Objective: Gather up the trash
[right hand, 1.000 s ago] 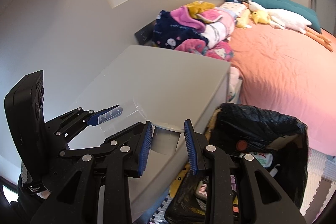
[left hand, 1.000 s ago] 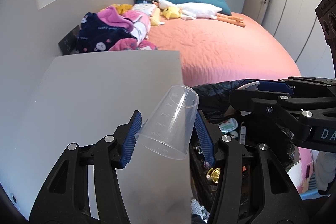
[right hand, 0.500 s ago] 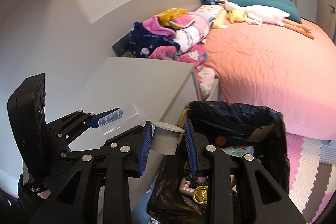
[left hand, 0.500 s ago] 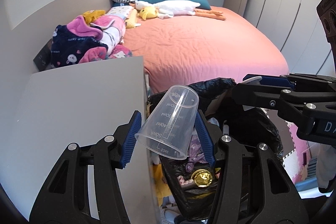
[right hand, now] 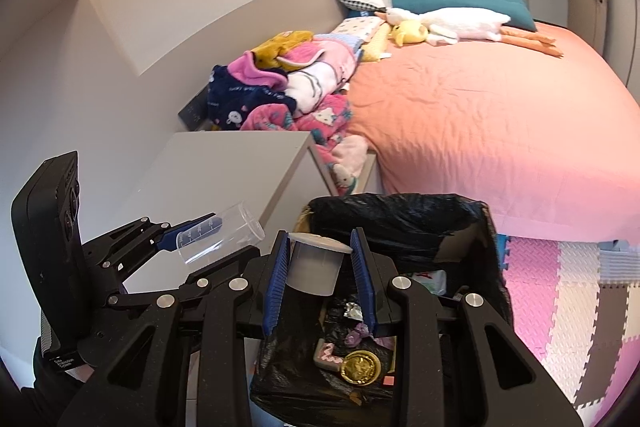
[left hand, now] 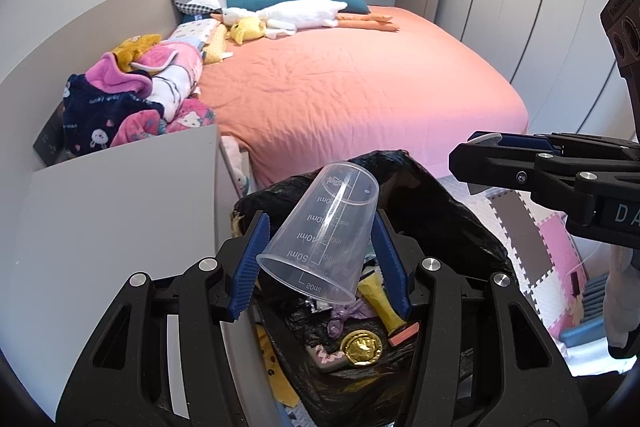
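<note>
My left gripper (left hand: 320, 263) is shut on a clear plastic measuring cup (left hand: 320, 239), held tilted above the left edge of a trash bin lined with a black bag (left hand: 452, 223). The cup also shows in the right wrist view (right hand: 218, 237). My right gripper (right hand: 318, 275) is shut on a small grey lidded cup (right hand: 316, 263), held over the bin (right hand: 400, 215). Inside the bin lie a gold foil disc (right hand: 360, 367), a purple wrapper and other scraps.
A grey bedside cabinet (left hand: 120, 211) stands left of the bin. A bed with an orange sheet (left hand: 360, 91), a pile of clothes (left hand: 132, 95) and plush toys lies behind. Foam puzzle mats (right hand: 560, 291) cover the floor on the right.
Both grippers have moved right, from over the cabinet top to over the bin, each still holding its cup.
</note>
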The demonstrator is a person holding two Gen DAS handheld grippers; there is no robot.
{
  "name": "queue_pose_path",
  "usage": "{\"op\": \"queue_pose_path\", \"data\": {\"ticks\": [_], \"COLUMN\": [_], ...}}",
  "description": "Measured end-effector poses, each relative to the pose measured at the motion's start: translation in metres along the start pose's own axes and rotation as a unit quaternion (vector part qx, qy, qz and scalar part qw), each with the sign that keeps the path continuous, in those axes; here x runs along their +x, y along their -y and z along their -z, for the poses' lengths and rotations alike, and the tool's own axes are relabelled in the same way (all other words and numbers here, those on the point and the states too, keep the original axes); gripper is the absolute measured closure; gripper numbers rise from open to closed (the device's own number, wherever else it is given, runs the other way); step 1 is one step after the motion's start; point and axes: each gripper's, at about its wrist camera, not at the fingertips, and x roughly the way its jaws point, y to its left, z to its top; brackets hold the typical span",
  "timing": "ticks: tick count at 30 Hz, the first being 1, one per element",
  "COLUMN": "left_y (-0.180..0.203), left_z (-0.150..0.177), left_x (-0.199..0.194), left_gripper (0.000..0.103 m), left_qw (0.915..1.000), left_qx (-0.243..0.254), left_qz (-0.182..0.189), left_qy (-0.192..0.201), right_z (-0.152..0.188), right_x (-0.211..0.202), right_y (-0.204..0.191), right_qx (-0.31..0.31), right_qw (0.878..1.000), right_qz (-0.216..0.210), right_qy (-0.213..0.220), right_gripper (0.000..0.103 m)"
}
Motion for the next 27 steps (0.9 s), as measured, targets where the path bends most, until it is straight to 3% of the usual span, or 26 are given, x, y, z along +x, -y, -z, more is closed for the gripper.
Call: {"op": "queue_pose_path", "data": {"ticks": [17, 20, 21, 24, 27], "left_y": [0.031, 0.03, 0.03, 0.031, 0.027], "left_z": [-0.011, -0.013, -0.014, -0.015, -0.015], "left_x": [0.019, 0.015, 0.012, 0.007, 0.006], "left_gripper": [0.048, 0.015, 0.009, 0.007, 0.007], "left_qw": [0.9994, 0.9997, 0.9998, 0.9994, 0.9992], "left_qx": [0.016, 0.01, 0.012, 0.018, 0.006], "left_qz": [0.031, 0.021, 0.012, 0.015, 0.031], "left_qy": [-0.007, 0.005, 0.012, 0.024, 0.023], "right_z": [0.003, 0.001, 0.001, 0.0, -0.001], "right_x": [-0.015, -0.025, -0.028, -0.034, -0.035], "right_y": [0.036, 0.038, 0.038, 0.037, 0.036], "right_qx": [0.028, 0.029, 0.028, 0.027, 0.026], "right_qw": [0.999, 0.999, 0.999, 0.998, 0.998], "right_qz": [0.024, 0.029, 0.031, 0.038, 0.035], "right_qy": [0.009, 0.027, 0.032, 0.043, 0.047], "right_gripper": [0.069, 0.044, 0.036, 0.024, 0.023]}}
